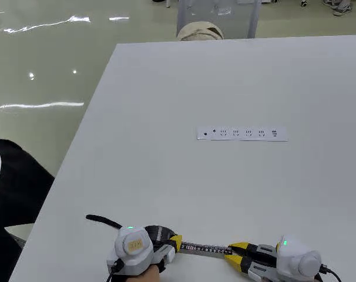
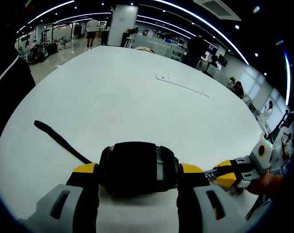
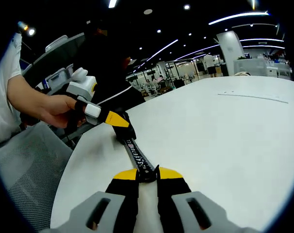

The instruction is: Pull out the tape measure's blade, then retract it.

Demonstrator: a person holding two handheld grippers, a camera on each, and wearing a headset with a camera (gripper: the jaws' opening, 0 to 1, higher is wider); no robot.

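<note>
Low, left gripper (image 2: 137, 172) on case (image 1: 157, 234); right gripper (image 3: 148, 174), blade (image 3: 136, 153).

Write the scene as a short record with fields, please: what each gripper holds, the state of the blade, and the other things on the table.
left gripper: shut on the tape measure
right gripper: shut on the blade near its end
blade: pulled out a short way, spanning between the grippers
strap: black, lying on the table beside the tape measure
power strip: white, farther away on the table
</note>
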